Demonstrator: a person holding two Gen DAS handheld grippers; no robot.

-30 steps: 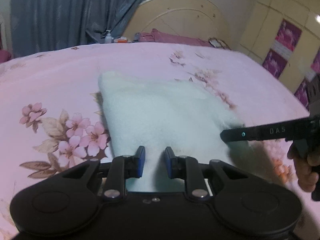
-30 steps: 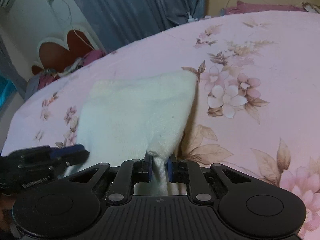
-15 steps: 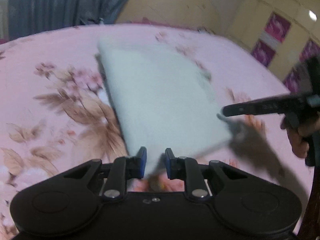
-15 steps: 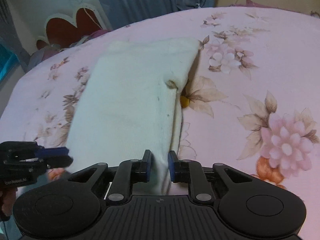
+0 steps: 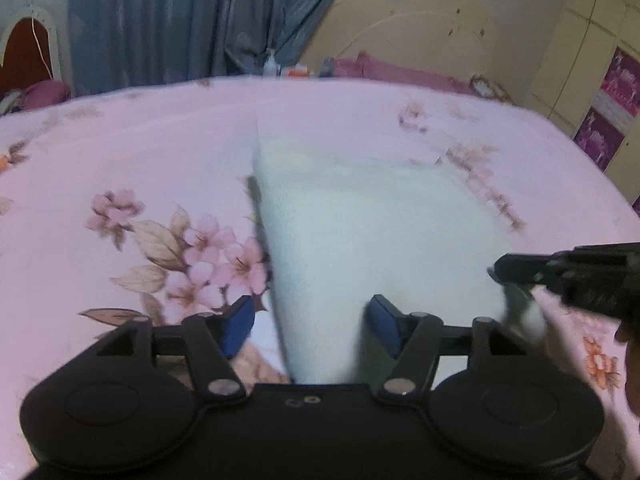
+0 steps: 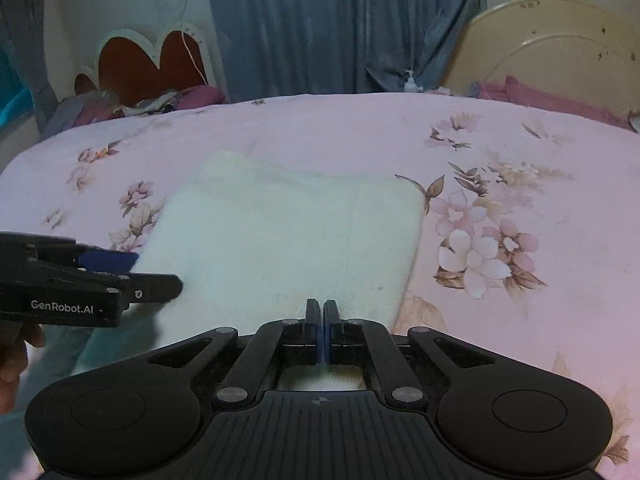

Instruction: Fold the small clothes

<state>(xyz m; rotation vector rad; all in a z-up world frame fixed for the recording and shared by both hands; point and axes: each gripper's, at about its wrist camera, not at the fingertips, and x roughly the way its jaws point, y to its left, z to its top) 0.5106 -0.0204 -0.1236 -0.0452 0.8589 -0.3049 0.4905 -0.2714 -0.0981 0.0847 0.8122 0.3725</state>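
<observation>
Fold laid: cloth [image 6: 288, 240] flat mid-frame. L claw [image 5: 312, 326] just opened, released; R claw [image 6: 321, 320] clenched, seemingly empty. Next: regrip edge, fold again.

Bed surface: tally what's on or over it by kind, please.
White garment: 1
Grippers: 2, left gripper and right gripper
Floral bedsheet: 1
Total: 4
</observation>
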